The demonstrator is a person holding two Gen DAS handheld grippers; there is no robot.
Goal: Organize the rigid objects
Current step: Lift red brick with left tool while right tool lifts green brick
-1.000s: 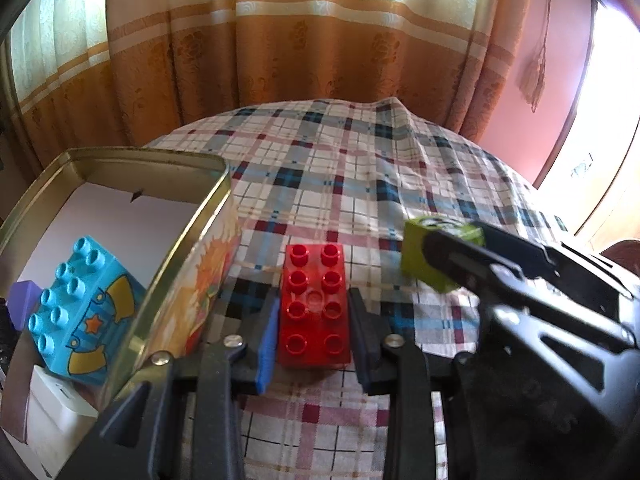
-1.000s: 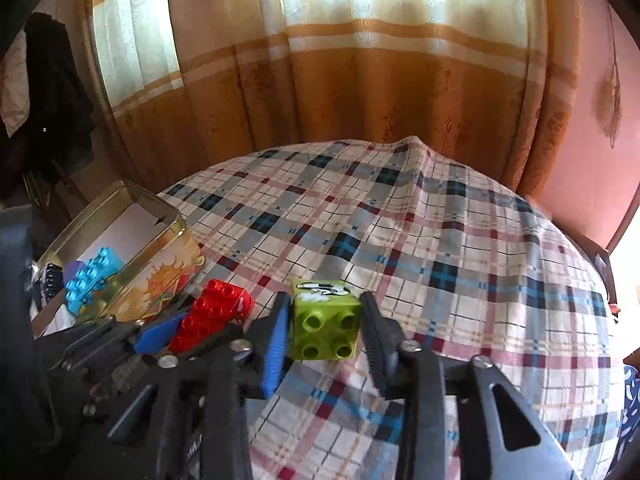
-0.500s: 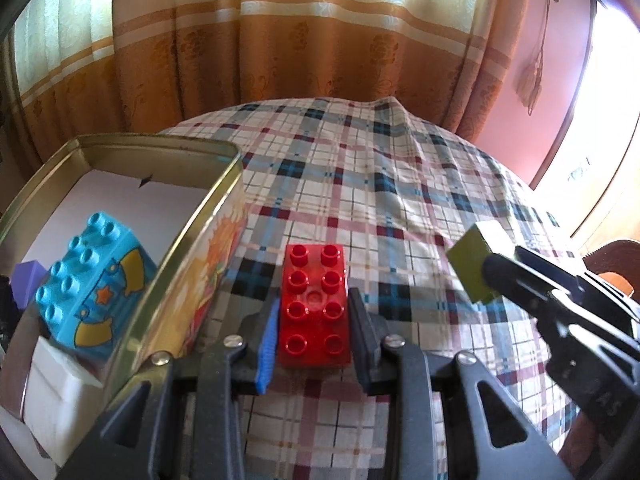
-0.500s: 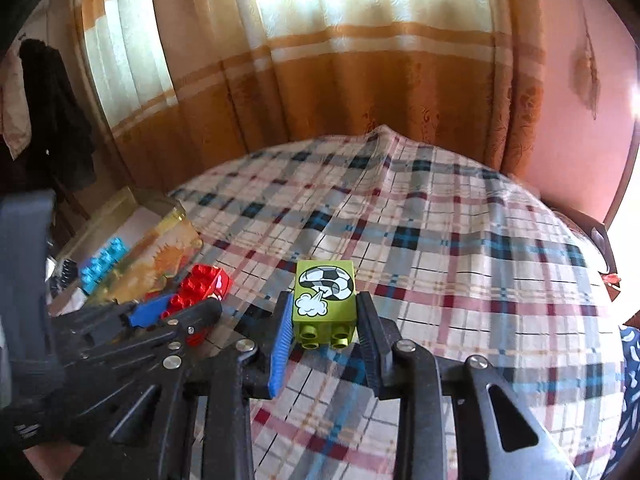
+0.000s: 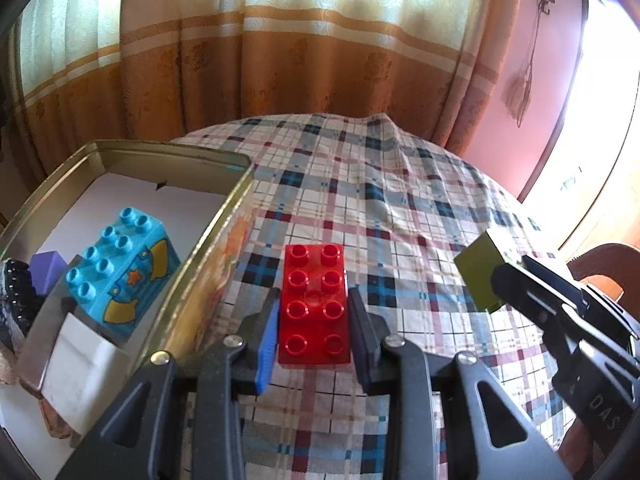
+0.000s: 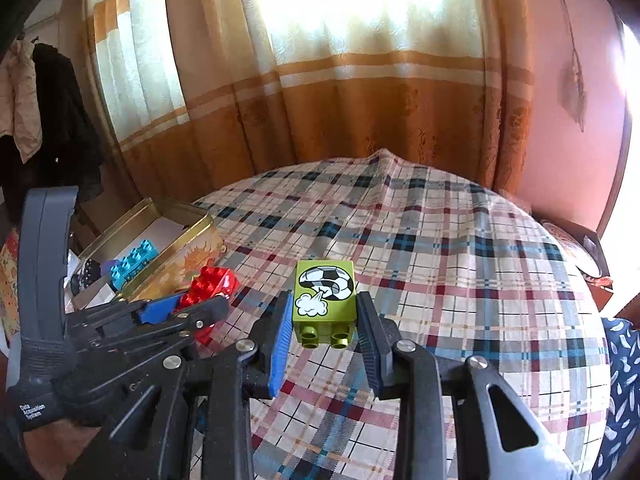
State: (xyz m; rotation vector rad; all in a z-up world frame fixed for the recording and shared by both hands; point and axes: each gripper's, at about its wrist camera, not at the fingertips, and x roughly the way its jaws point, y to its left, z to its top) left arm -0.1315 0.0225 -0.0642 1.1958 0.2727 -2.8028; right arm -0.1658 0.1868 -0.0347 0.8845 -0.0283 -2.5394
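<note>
Two grippers: our left gripper [image 5: 314, 330] is clamping a red eight-stud plastic brick [image 5: 315, 304] beside the gold rectangular tin [image 5: 208, 240] holding a turquoise studded brick [image 5: 120, 268]; our right gripper [image 6: 325, 328] is clamping a lime-green football-printed brick [image 6: 325, 298].

Hidden behind the blue brick [image 5: 120, 270] in the tin [image 5: 224, 216]: most of a purple block [image 5: 48, 270]. Cut off at the left edge: a black studded thing [image 5: 14, 300], identity unclear. Underside of the red brick [image 5: 315, 304] out of sight between the jaws.
</note>
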